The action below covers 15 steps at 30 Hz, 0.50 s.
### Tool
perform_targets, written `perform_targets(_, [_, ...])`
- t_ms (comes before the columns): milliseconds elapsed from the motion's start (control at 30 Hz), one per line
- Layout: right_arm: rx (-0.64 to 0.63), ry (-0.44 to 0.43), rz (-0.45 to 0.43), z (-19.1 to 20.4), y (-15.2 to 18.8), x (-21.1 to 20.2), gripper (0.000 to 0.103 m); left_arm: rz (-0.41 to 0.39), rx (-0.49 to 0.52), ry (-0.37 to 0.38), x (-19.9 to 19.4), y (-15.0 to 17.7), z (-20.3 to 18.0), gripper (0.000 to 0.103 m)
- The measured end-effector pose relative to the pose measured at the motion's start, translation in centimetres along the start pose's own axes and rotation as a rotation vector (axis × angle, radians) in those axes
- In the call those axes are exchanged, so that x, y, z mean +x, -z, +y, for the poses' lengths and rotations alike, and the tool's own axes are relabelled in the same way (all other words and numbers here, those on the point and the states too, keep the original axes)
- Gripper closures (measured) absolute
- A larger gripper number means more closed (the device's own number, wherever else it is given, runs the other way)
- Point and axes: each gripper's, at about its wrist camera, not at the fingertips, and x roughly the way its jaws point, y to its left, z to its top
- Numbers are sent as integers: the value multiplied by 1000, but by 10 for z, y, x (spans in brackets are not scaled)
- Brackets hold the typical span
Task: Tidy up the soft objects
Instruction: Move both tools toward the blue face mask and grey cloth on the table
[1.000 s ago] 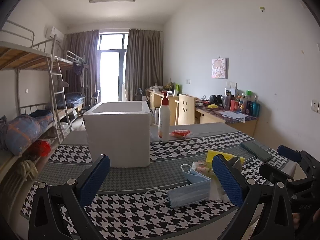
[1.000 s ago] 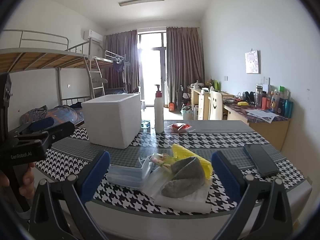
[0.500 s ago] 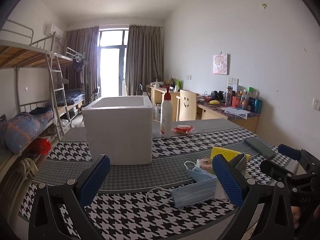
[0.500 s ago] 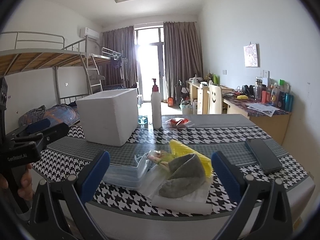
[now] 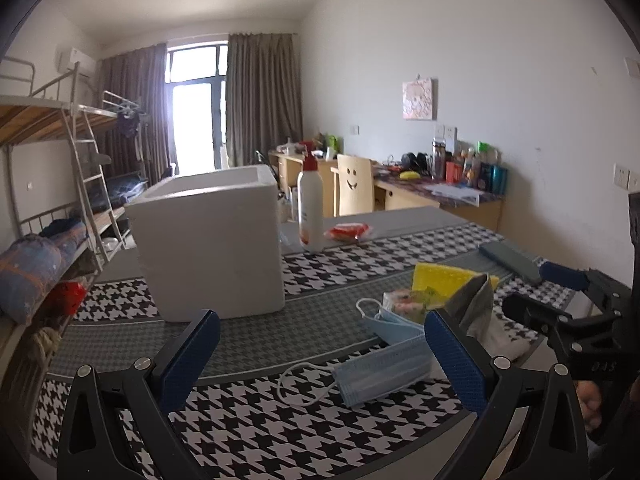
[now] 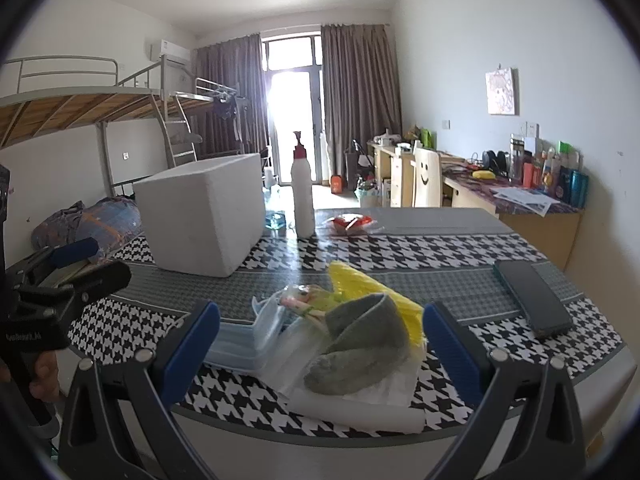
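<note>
Soft objects (image 6: 352,332) — blue masks, a grey cloth, a yellow sponge — sit heaped right of the white foam box (image 5: 208,240), nearer both cameras than a second ago; left gripper (image 5: 320,364) and right gripper (image 6: 320,348), jaws spread and empty, are closing in, nothing sorted yet — its side lettering seems unreadable

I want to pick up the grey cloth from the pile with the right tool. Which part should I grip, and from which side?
Grip the raised folded ridge of the grey cloth, coming from above and the near table edge. It arches up over the pile, so the open right tool can likely straddle it without catching the yellow item behind or the blue masks beside it.
</note>
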Motion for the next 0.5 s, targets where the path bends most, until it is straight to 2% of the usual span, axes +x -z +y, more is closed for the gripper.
perform_targets(500, [43, 4, 55, -16, 10, 17, 1, 81, 37, 44, 30, 6, -19, 1])
